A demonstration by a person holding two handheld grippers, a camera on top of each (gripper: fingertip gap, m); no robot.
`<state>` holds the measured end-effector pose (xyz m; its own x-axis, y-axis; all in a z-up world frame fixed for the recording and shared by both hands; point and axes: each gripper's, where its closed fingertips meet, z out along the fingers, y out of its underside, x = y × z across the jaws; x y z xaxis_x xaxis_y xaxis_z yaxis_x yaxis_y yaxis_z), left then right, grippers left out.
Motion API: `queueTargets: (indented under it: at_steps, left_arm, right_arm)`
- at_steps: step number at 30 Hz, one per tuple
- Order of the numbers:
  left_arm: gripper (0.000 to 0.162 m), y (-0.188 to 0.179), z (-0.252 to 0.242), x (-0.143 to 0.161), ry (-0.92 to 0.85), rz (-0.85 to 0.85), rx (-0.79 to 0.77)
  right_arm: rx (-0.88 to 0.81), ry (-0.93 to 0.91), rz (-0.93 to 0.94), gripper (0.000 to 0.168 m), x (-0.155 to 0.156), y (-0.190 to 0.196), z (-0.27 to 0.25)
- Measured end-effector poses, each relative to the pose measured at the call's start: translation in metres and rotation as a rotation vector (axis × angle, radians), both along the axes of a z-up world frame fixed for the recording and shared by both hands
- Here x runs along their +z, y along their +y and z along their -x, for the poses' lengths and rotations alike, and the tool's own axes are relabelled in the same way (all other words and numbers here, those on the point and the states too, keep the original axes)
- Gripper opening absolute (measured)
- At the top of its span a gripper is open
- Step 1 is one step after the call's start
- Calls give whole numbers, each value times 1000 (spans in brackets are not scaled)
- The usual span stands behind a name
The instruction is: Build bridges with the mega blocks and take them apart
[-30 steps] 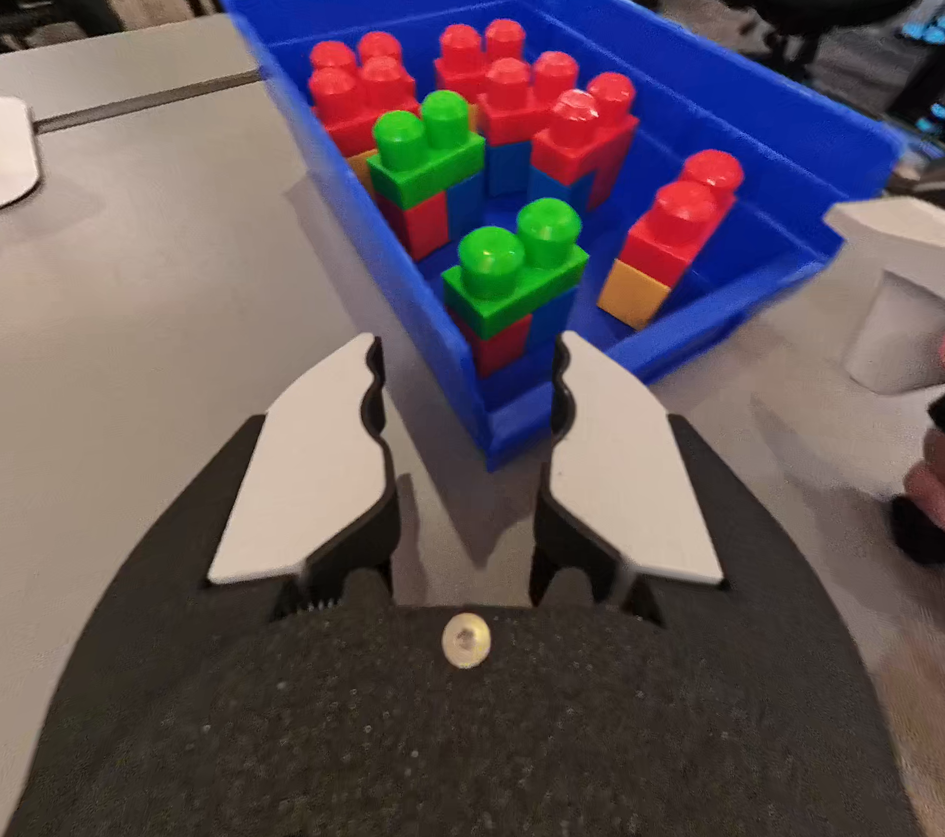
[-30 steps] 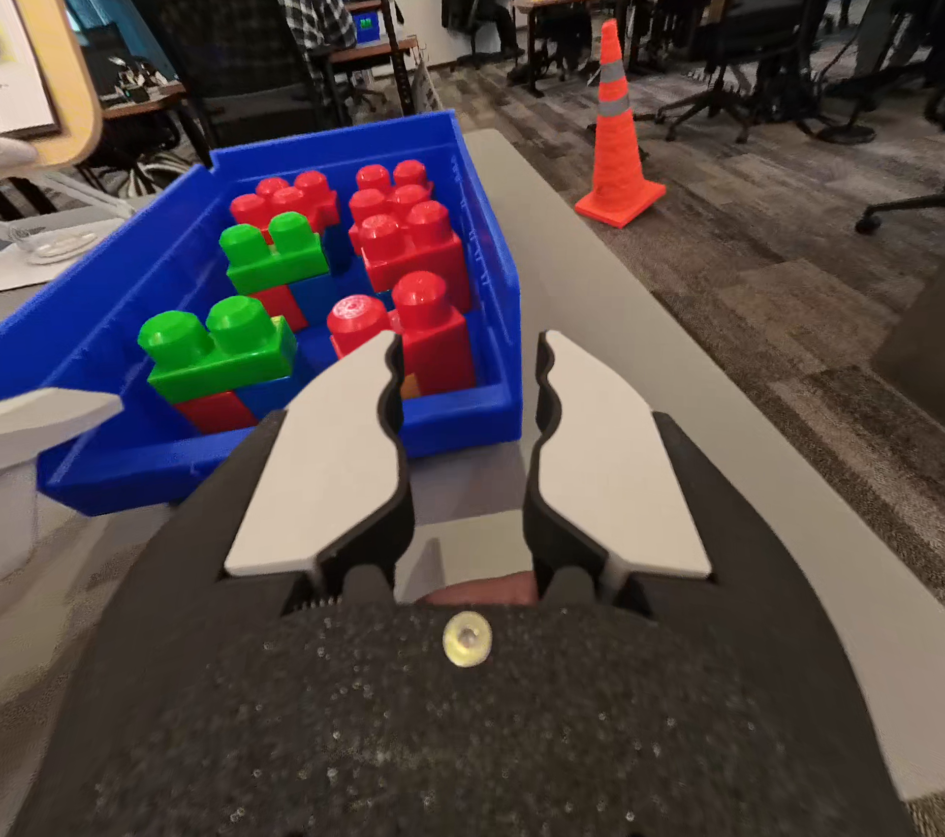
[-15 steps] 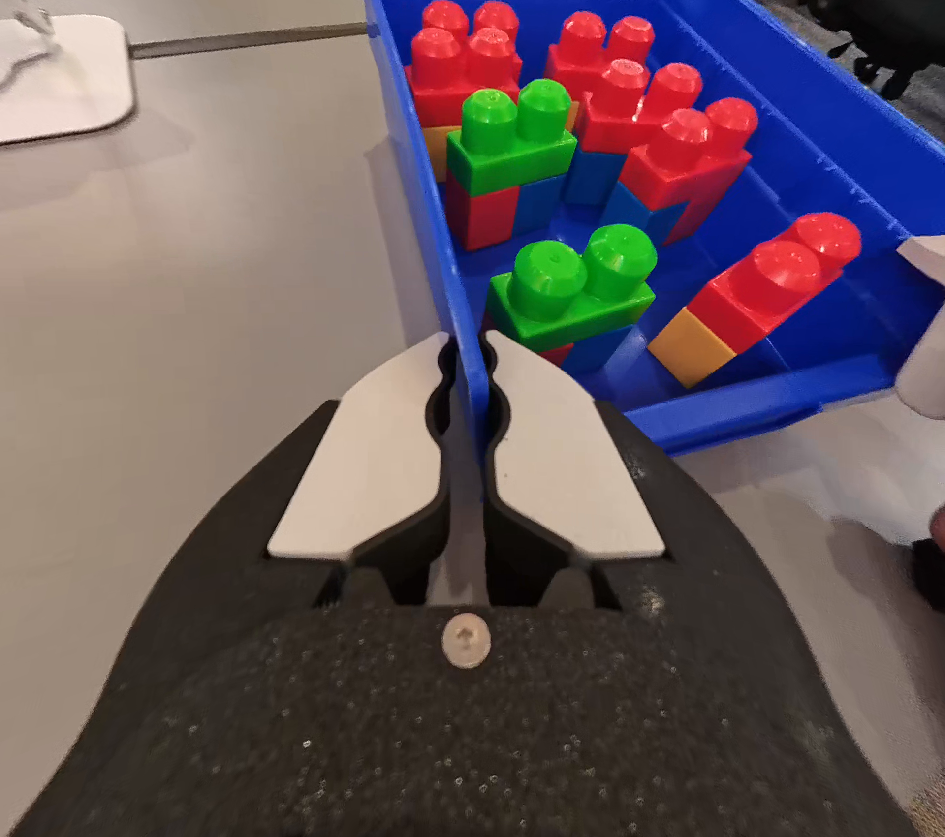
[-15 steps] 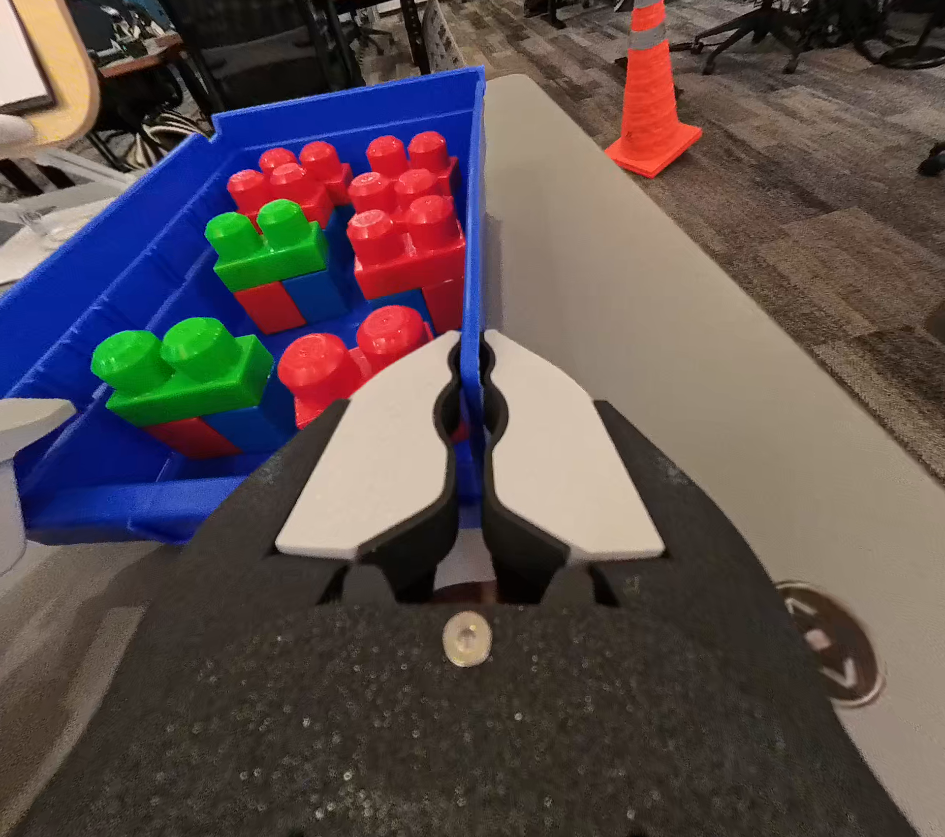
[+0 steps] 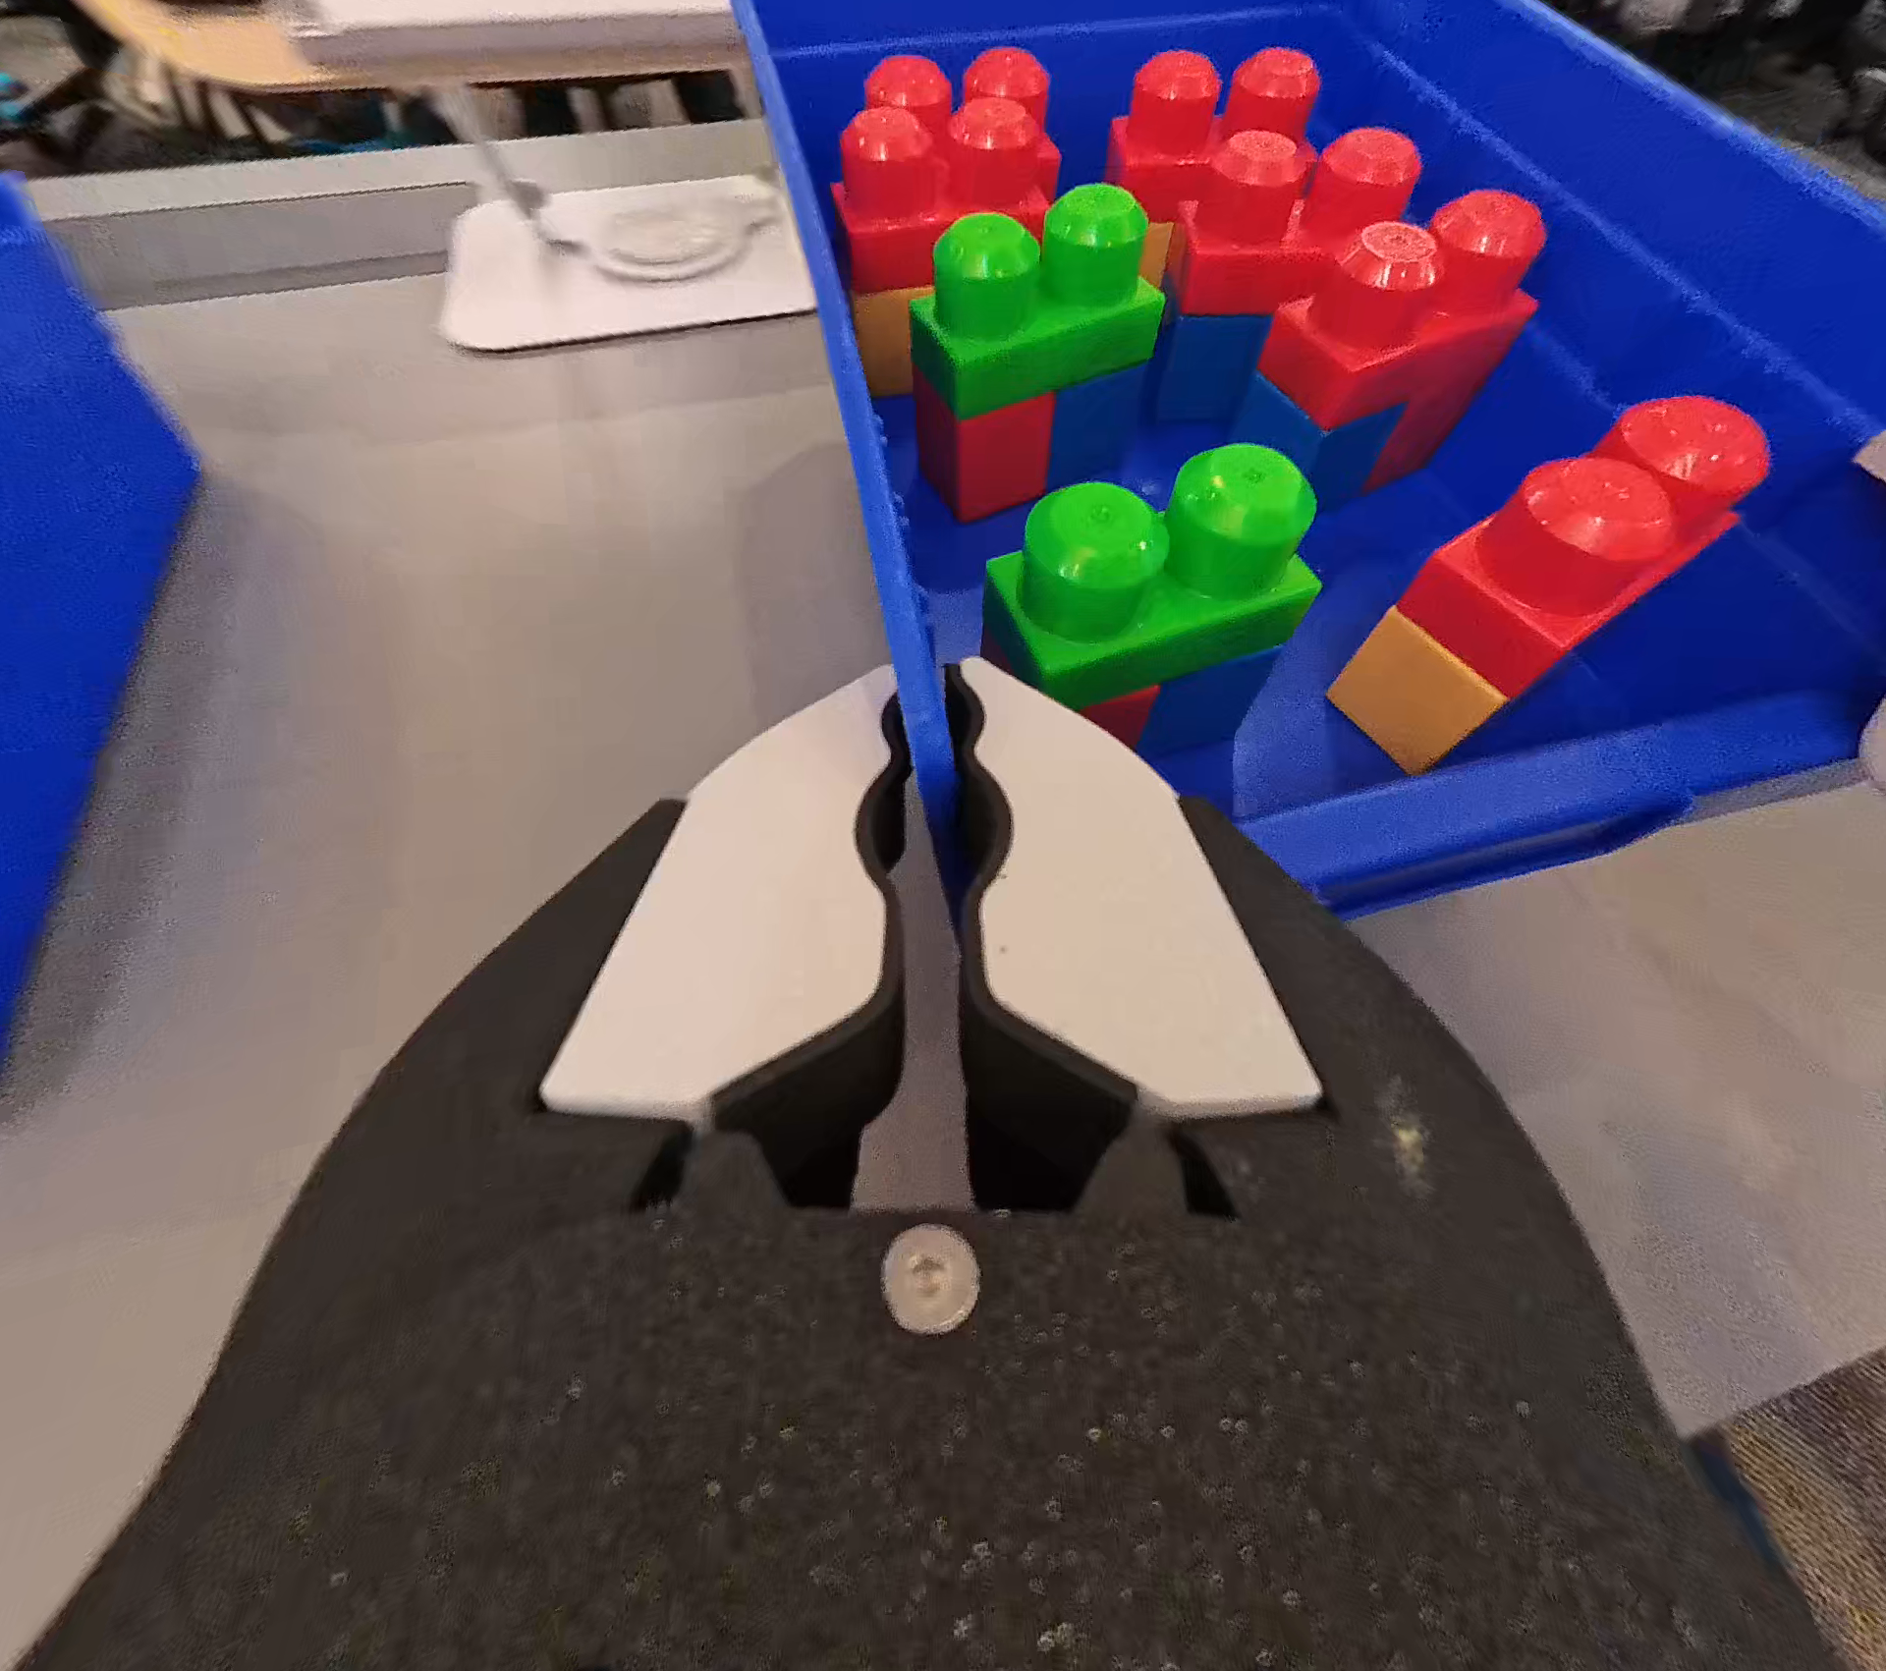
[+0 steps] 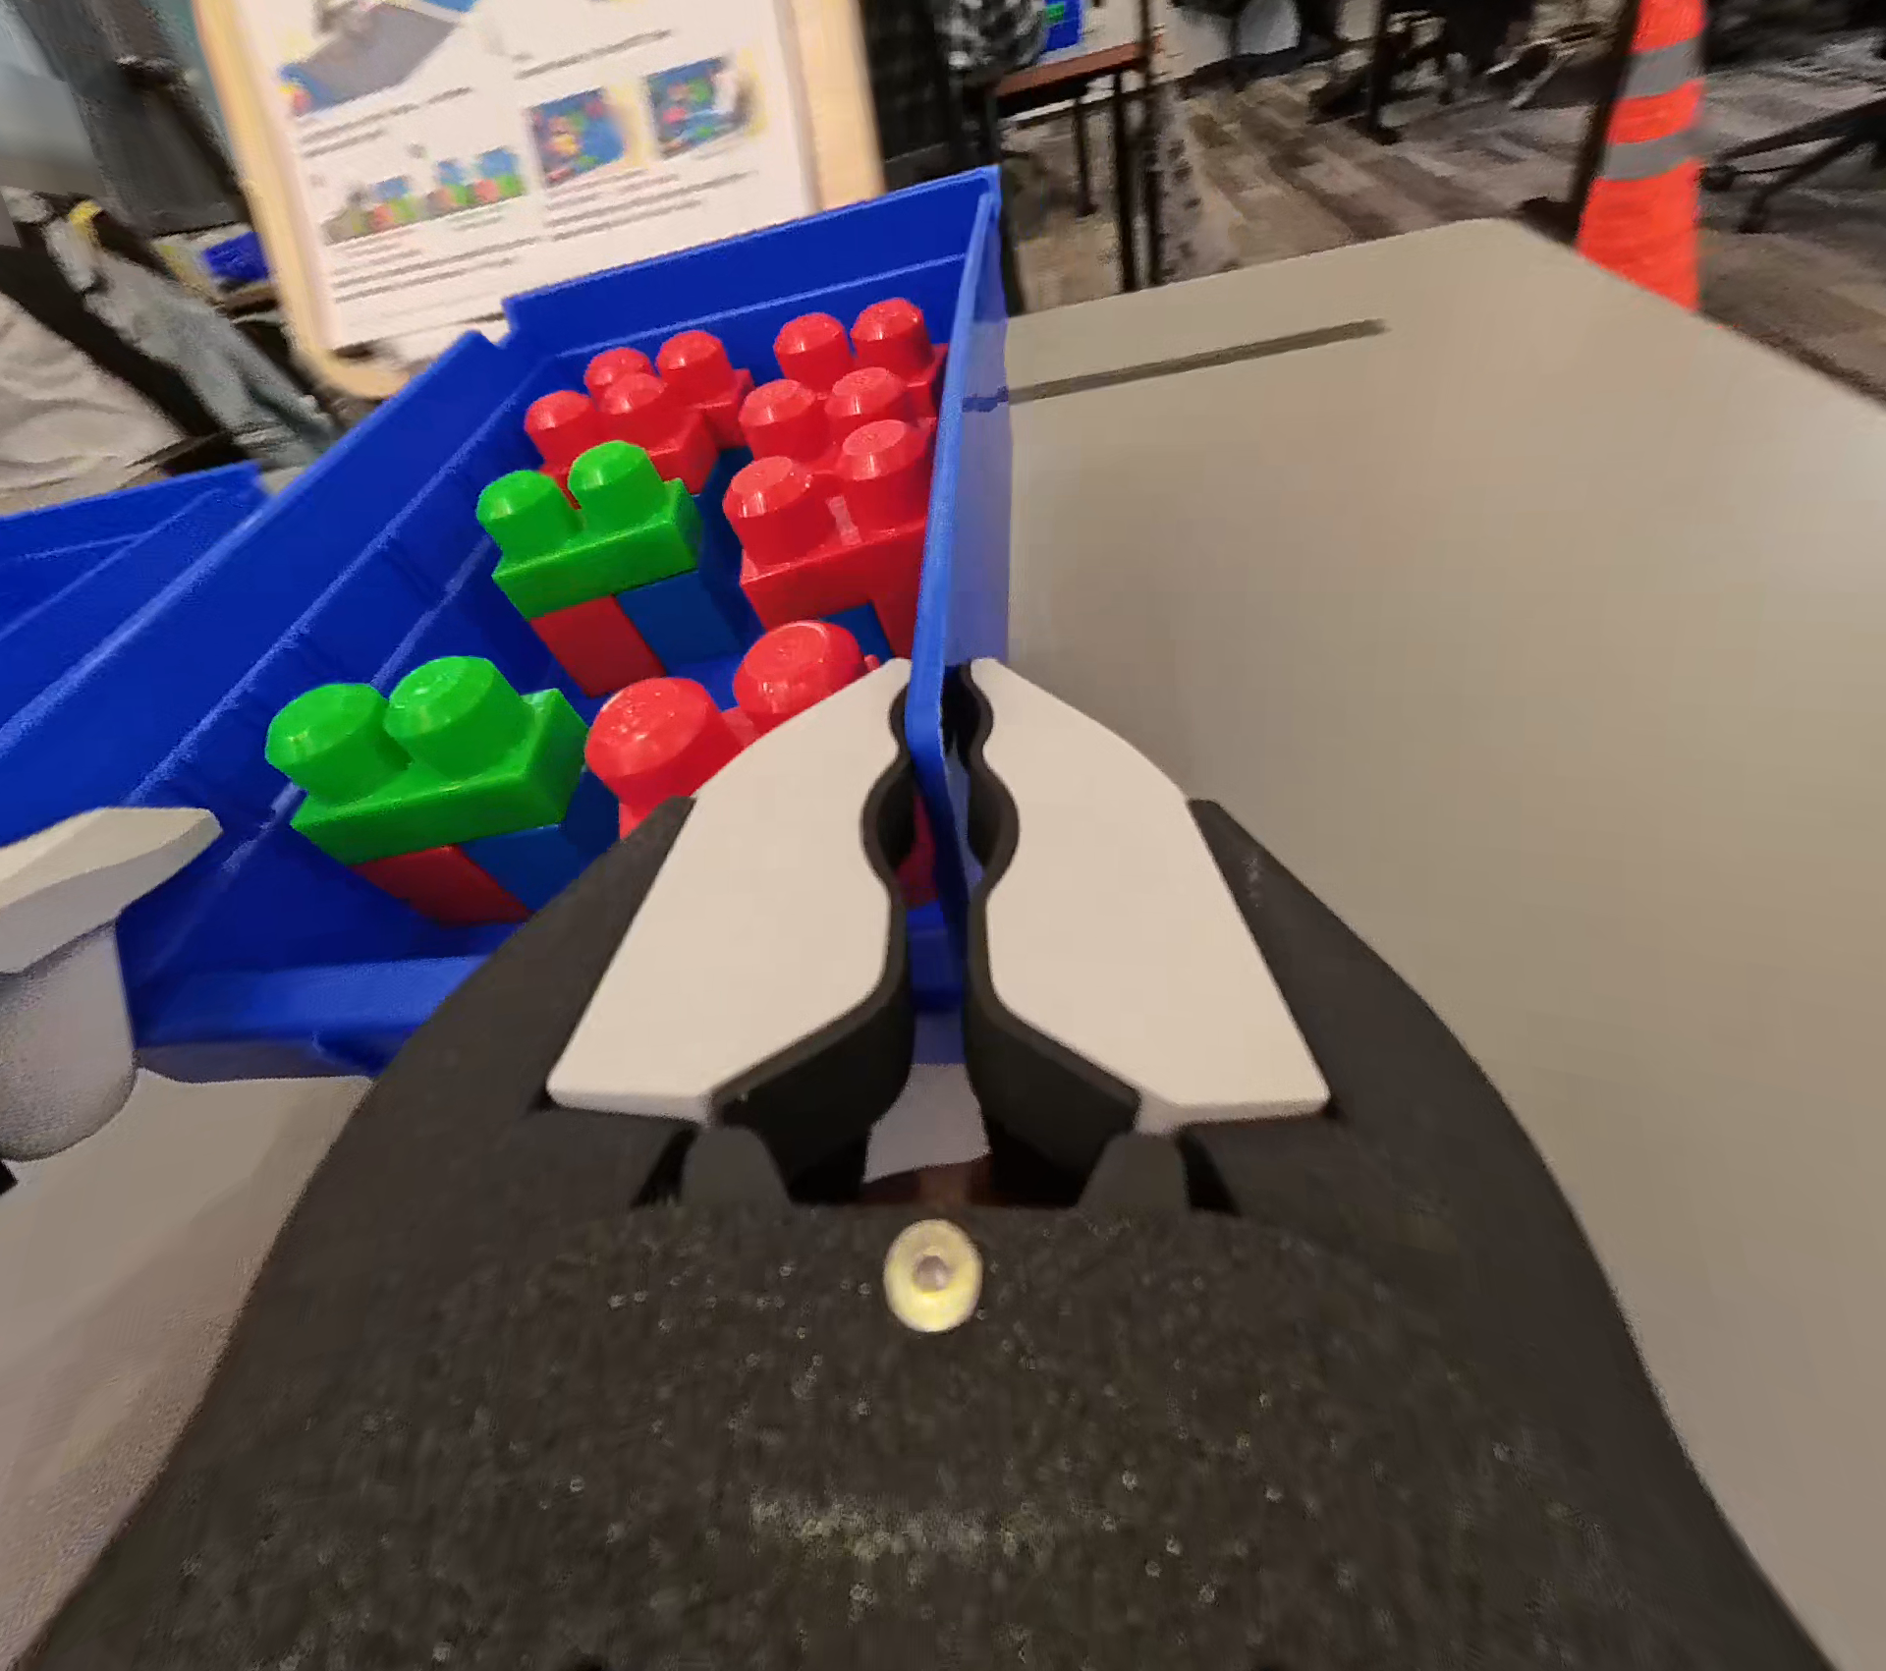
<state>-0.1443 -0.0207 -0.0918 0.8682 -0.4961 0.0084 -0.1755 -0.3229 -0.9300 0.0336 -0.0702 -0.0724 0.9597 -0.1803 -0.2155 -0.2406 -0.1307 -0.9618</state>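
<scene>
Fingers (image 5: 1072, 806) of my left gripper (image 5: 924, 709) pinch the blue bin's (image 5: 1633, 193) left wall; my right gripper (image 6: 934, 683) clamps the opposite wall. Block bridges (image 5: 1143, 601) stand inside. I judge we're shifting the bin across the tabletop (image 5: 459, 652); next it needs level, matched travel

1. A second blue bin (image 5: 71, 601) at nine o'clock in the left wrist view is cut off by the edge and blurred.
2. The poster board (image 6: 531, 40) at eleven o'clock in the right view is blurred.
3. The right gripper (image 6: 934, 693) hides the lower part of the tilted red block (image 6: 704, 724).
</scene>
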Motion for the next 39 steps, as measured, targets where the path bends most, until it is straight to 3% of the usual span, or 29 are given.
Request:
queueTargets:
  at_steps: [7, 18, 19, 20, 21, 26, 29, 32, 35, 39]
  left_arm:
    - [5, 4, 99, -8, 83, -19, 149]
    - [10, 2, 122, -40, 78, 13, 158]
    - [16, -3, 124, -42, 86, 32, 140]
    - [32, -9, 128, -44, 88, 62, 122]
    - [49, -17, 135, -44, 81, 95, 96]
    - [67, -46, 215, -26, -114, 209, 52]
    - [70, -16, 304, -15, -88, 163, 171]
    - [73, 38, 373, -11, -100, 123, 246]
    - [77, 87, 398, -14, -130, 111, 238]
    - [64, 136, 406, -35, -7, 141, 304]
  right_arm:
    - [159, 1, 54, 4, -17, 41, 91]
    - [307, -9, 97, 8, -46, 50, 113]
    - [328, 14, 99, 22, -46, 46, 114]
    - [354, 18, 89, 37, -45, 40, 117]
    - [376, 2, 92, 41, -47, 32, 119]
    - [437, -50, -29, 35, -31, -16, 129]
    - [506, -64, -88, 30, -21, -30, 148]
    - [589, -107, -114, 25, -19, -34, 175]
    - [651, -139, -95, 25, -25, -38, 196]
    - [692, -164, -96, 27, -26, -42, 211]
